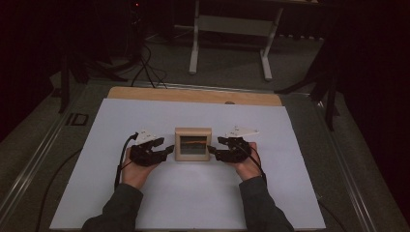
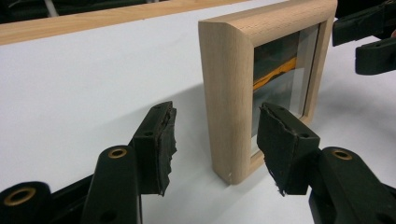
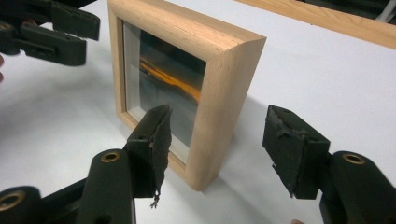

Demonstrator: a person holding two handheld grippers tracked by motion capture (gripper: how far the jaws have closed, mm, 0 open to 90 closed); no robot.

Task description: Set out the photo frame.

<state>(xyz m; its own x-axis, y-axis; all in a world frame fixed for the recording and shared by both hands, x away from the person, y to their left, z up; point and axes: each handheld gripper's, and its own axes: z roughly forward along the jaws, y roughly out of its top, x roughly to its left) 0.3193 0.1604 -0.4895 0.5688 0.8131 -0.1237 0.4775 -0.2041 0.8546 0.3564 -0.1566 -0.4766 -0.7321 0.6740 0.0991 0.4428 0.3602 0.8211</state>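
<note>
standing upright near the middle of the white sheet point(image 1: 193, 193) on the table: a small wooden picture frame point(image 1: 193, 143), glass front turned toward the person. on its left side, the left gripper point(image 1: 167, 150), jaws apart, no pad pressing on the wood, nothing held. on its right side, the right gripper point(image 1: 212, 150), also spread wide and let go, pads clear of the frame. looks like either a grab about to start from both sides or a set-down just finished; cannot tell which from one look. either way, frame standing on its own, not tipped, not lifted. left to do, by a guess: close both sets of jaws on the two side edges if a lift is wanted. from the high view: both hands, both sleeves, the wooden table edge point(image 1: 193, 95) at the far side, a white stand point(image 1: 229, 29) on the floor behind, and the even spacing of the two grippers. not clear from up there: the gaps at the pads. from the left gripper view: the frame's rounded corner point(image 2: 229, 93) sitting between the two black pads point(image 2: 161, 140) with space on both sides, plus an orange streak point(image 2: 275, 72) in the picture behind glass. from the right gripper view: the other side edge point(image 3: 219, 107) between its pads point(image 3: 154, 144), worn rubber hanging off one pad, and the left gripper's jaws far off at the top corner.
</note>
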